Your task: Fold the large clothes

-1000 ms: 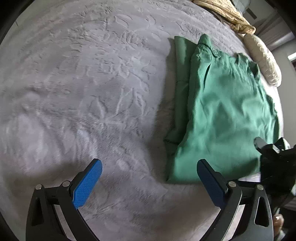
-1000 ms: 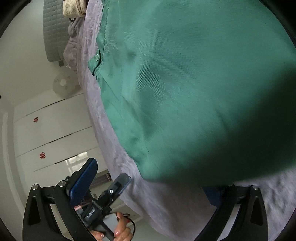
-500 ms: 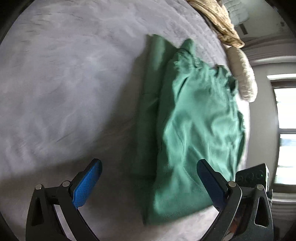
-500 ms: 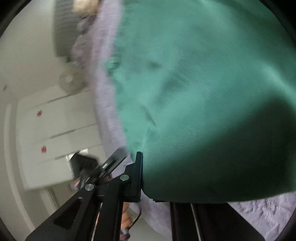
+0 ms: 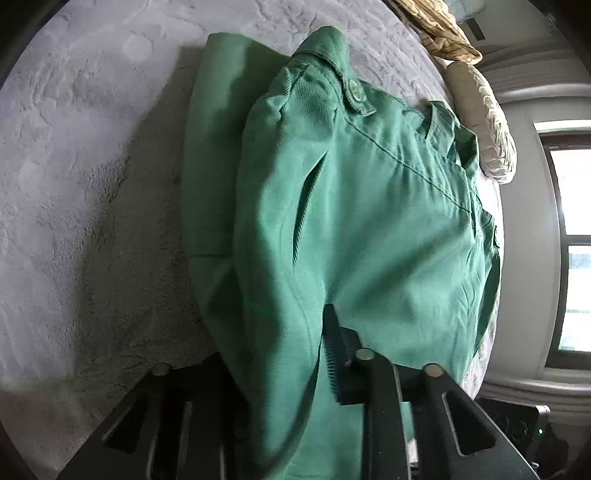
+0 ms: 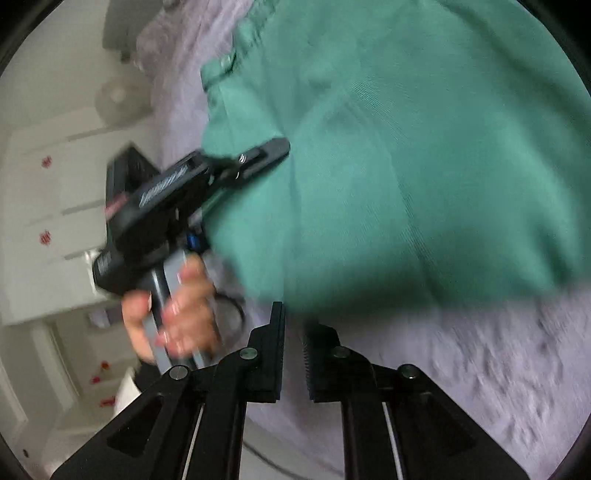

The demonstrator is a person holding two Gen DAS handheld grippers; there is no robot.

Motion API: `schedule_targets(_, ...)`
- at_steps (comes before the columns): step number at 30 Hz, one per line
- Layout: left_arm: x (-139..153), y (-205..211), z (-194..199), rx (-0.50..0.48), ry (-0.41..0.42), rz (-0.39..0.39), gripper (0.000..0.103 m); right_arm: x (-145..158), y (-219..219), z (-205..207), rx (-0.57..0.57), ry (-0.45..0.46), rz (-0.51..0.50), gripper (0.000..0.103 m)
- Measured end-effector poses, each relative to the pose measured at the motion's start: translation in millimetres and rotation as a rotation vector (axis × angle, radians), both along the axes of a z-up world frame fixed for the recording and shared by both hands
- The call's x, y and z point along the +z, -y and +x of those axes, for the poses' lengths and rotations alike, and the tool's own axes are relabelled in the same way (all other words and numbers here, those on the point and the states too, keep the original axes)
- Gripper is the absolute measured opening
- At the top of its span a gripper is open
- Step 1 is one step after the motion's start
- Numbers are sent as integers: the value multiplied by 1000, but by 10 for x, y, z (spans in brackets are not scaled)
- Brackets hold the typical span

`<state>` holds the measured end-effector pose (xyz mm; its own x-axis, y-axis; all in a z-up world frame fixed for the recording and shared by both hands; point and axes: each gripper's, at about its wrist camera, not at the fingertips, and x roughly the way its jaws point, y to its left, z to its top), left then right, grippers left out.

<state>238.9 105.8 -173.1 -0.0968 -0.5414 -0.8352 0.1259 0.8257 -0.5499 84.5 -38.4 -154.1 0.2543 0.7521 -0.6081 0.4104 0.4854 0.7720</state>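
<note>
A green garment point(image 5: 369, 221) lies folded lengthwise on a grey textured bedspread point(image 5: 92, 184), button tab at its far end. My left gripper point(image 5: 288, 332) has its jaws closing on the near left corner. The cloth bunches between them and covers the left finger. From the right wrist view the same garment point(image 6: 406, 147) fills the upper frame. My right gripper point(image 6: 295, 317) holds its jaws a narrow gap apart and opening, with the near hem at their tips. Blur hides how deep the cloth sits. A hand point(image 6: 177, 314) holds the left gripper point(image 6: 258, 158) against the garment's left edge.
A cream pillow point(image 5: 484, 122) and a yellow striped cloth point(image 5: 443, 29) lie at the bed's far right. A window point(image 5: 576, 240) is beyond the right side. White wardrobe doors point(image 6: 44, 203) stand past the bed's edge. The bedspread point(image 6: 480, 369) continues in front of the garment.
My left gripper moved right from bare bedspread onto the garment's near corner and closed on it. My right gripper closed at the hem and rose slightly; the left gripper came into its view.
</note>
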Motion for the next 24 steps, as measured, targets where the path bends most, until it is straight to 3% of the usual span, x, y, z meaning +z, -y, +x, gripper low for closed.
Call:
schedule_targets(2, 77, 23, -9, 3, 29, 5, 20, 163, 112, -111, 51, 36, -35, 12)
schedule_targets(5, 255, 58, -66, -10, 93, 25, 16, 442, 438, -225, 41, 104, -197, 12)
schedule_targets(7, 385, 113, -91, -18, 127, 26, 13, 579, 750, -228, -27, 131, -334, 12)
schedule_targets(11, 730, 226, -135, -25, 169, -56, 13, 407, 1183, -123, -88, 97, -486, 6)
schedule_targets(15, 1119, 595, -150, -54, 207, -136, 13, -59, 1174, -79, -18, 29, -488, 4)
schedule_targets(18, 1414, 992, -215, -113, 261, -147, 13, -86, 1226, -105, -19, 47, -472, 4)
schedule_targets(24, 1760, 2060, -442, -284, 310, -223, 13, -19, 1644, -389, -114, 109, -258, 5)
